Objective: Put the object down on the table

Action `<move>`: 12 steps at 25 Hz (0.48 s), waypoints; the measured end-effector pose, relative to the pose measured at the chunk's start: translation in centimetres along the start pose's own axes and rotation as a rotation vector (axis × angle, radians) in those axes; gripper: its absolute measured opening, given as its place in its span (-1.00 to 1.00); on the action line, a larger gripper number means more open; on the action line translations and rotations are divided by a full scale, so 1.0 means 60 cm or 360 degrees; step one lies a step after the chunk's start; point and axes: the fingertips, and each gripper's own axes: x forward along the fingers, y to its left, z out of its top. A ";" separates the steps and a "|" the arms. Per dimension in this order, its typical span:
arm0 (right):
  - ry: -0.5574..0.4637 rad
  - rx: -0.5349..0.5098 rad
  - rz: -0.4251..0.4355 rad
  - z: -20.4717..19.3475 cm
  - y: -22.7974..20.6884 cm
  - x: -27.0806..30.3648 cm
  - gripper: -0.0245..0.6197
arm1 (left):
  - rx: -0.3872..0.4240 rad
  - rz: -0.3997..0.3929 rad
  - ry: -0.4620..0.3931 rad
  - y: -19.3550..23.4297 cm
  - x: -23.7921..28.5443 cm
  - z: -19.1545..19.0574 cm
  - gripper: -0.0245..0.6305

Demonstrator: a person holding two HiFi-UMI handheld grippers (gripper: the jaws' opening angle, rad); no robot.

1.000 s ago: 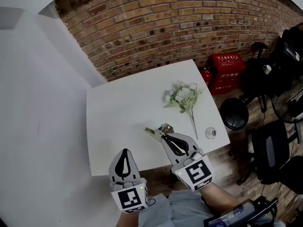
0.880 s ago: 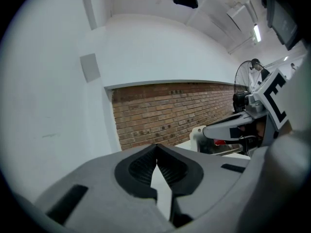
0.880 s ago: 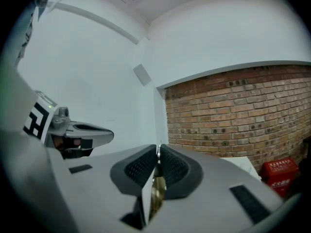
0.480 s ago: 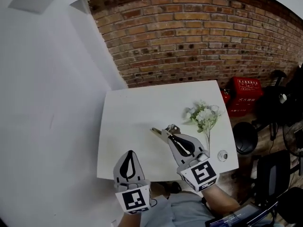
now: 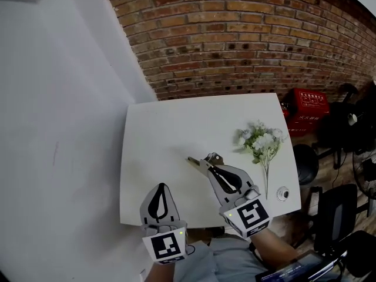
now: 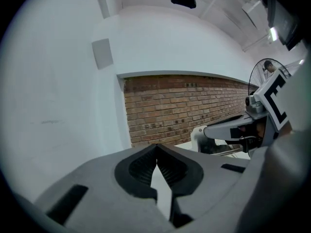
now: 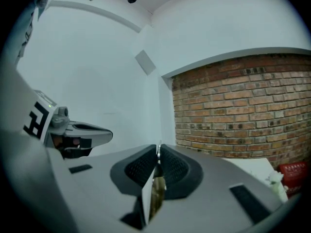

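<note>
- Tool (image 5: 198,161) of thin pale metal, pinched at tips of right claw (image 5: 208,167), jutting forward-left past them over middle of smooth white counter (image 5: 164,128); contact with surface unclear.
- Ribbed black pads (image 7: 138,168) of right claw narrow, clamped on tool's flat edge.
- Left claw (image 5: 157,188) pressed together, empty, at counter's near edge.
- Bunch of white flowers (image 5: 262,141) and small round ring (image 5: 282,194) lying right of tool, apart from it.

Left gripper (image 5: 160,188) sits over the near edge of the table (image 5: 147,128), pointing away from the body. Jaws closed tip to tip, nothing between them. Right gripper (image 5: 210,167) is further in over the table's front middle, angled up-left, jaws clamped on a thin metal tool (image 5: 200,161). Right forearm (image 5: 276,252) trails off the near right corner.
</note>
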 end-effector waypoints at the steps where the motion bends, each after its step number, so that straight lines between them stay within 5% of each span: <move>1: 0.0018 0.0008 -0.0002 -0.005 -0.001 0.007 -0.82 | -0.0006 -0.0009 0.0015 0.002 0.007 -0.004 -0.90; 12: 0.0187 0.0088 -0.0032 -0.093 -0.019 0.078 -0.82 | -0.0052 -0.0109 0.0181 0.023 0.089 -0.075 -0.90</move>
